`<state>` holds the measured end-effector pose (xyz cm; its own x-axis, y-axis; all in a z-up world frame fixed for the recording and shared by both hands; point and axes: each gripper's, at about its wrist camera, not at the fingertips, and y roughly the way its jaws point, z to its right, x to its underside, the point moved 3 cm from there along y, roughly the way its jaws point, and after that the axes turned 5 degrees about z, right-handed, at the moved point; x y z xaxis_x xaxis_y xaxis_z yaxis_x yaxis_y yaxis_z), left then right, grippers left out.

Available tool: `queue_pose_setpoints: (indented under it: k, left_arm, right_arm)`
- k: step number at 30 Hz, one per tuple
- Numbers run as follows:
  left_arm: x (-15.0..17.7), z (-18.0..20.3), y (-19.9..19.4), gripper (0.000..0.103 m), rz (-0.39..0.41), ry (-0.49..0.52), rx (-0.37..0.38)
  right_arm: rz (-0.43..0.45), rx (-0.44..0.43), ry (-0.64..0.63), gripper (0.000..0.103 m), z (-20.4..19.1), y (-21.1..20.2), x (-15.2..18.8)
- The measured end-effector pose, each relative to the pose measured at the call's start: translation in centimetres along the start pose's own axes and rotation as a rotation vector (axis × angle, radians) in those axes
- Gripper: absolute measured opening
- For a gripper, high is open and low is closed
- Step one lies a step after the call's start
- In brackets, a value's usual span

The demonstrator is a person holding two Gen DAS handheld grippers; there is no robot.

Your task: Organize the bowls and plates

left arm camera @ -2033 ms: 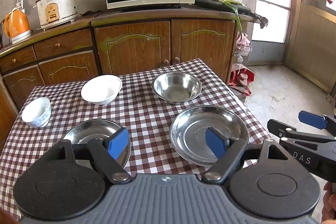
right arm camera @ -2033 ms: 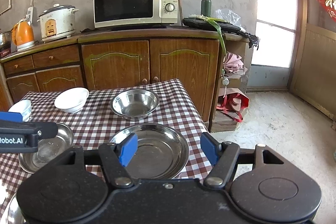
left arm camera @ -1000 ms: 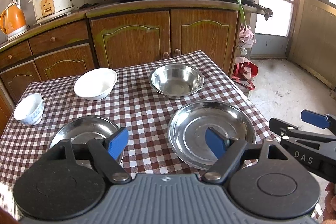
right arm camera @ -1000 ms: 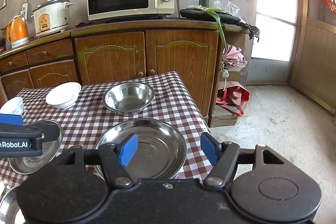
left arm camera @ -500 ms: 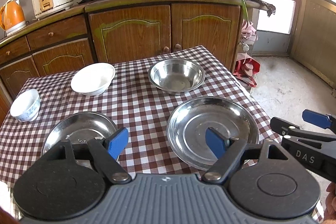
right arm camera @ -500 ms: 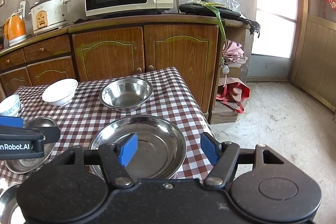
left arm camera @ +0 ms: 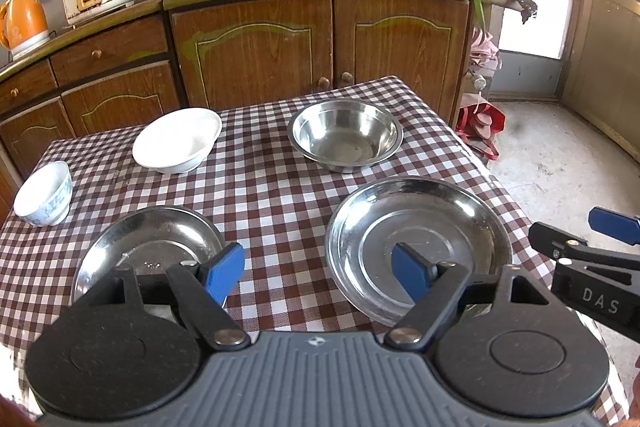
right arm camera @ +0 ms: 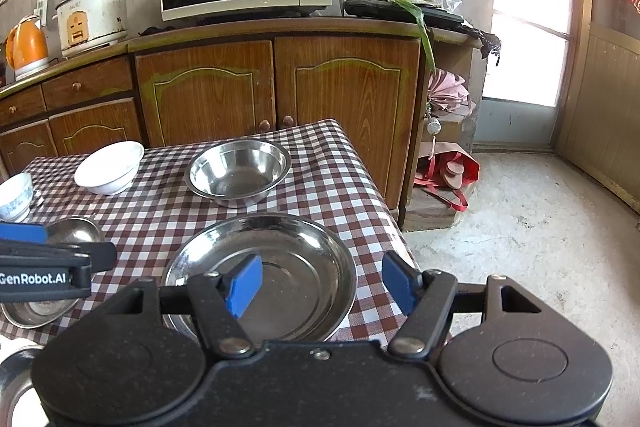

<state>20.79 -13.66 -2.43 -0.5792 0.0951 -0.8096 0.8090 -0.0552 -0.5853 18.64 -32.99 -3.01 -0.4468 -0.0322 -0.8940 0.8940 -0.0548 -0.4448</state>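
From the left wrist, the left tool (left arm camera: 318,273) is hovering spread wide and empty over the checkered worktop (left arm camera: 264,187). The large steel plate (left arm camera: 418,247) is the landmark: the steel bowl (left arm camera: 346,135) is sitting just behind it, the small steel plate (left arm camera: 150,247) well to its left (partly hidden).

From the right wrist, the right tool (right arm camera: 322,283) is gaping empty above the large steel plate (right arm camera: 272,279); the white bowl (right arm camera: 109,167) is lying behind it, leftward.

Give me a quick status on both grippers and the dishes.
Left gripper open, empty. Right gripper open, above large steel plate. Steel bowl, white bowl unstacked. Nothing blocking.
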Motion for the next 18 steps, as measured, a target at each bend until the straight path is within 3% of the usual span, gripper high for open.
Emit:
queue_pose_setpoints:
  k: [18]
  left_arm:
    - [1.0,-0.1,3.4,0.083,-0.051,-0.008,-0.015]
  right_arm:
    - [-0.046,0.004,0.0,0.079,0.3,3.1,1.1]
